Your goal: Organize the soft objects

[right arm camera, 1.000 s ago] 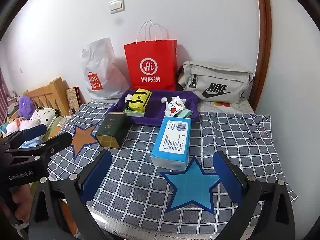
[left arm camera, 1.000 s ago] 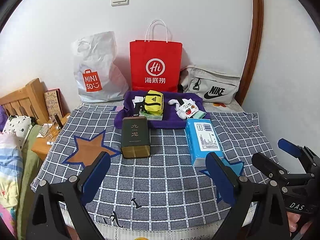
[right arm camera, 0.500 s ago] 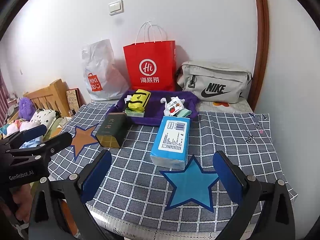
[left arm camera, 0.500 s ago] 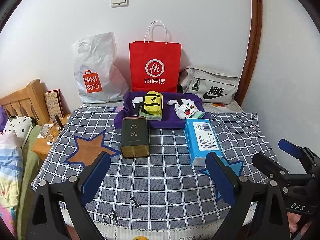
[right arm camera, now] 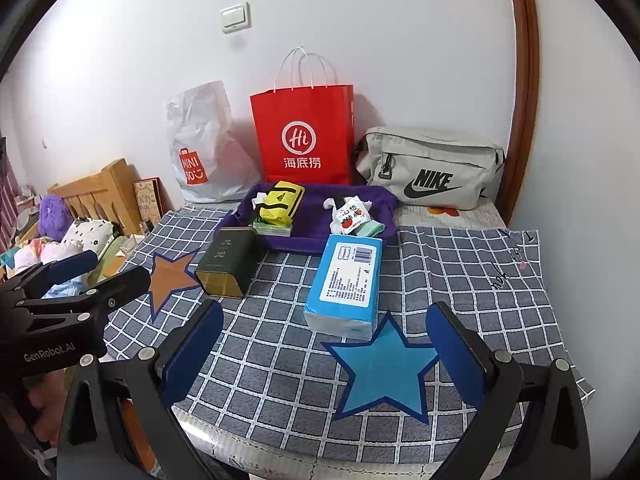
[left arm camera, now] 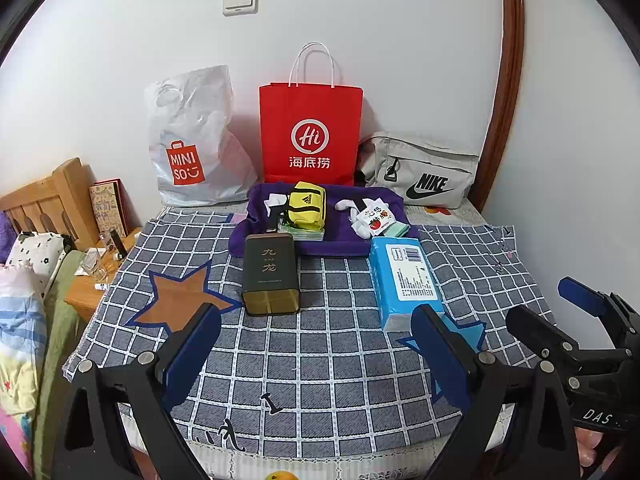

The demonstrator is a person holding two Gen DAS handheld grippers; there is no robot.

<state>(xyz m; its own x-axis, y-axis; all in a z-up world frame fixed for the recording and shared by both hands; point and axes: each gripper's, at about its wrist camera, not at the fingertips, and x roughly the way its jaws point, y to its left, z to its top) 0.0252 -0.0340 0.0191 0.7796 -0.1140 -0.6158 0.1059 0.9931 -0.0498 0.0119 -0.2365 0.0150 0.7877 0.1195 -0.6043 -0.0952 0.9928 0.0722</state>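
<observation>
A white wall (left arm camera: 400, 40) with a light switch (left arm camera: 240, 0), wooden headboard (left arm camera: 44, 204) at left.

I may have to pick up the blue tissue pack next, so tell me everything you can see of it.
The tissue pack is a soft-looking blue brick in plastic wrap, with a white printed label and barcode on top. It lies flat on the checked cloth, long axis running away from the cameras. Its far end sits at the edge of the purple tray; its near end reaches the blue star. The wrap looks unopened. Nothing grips it.
</observation>
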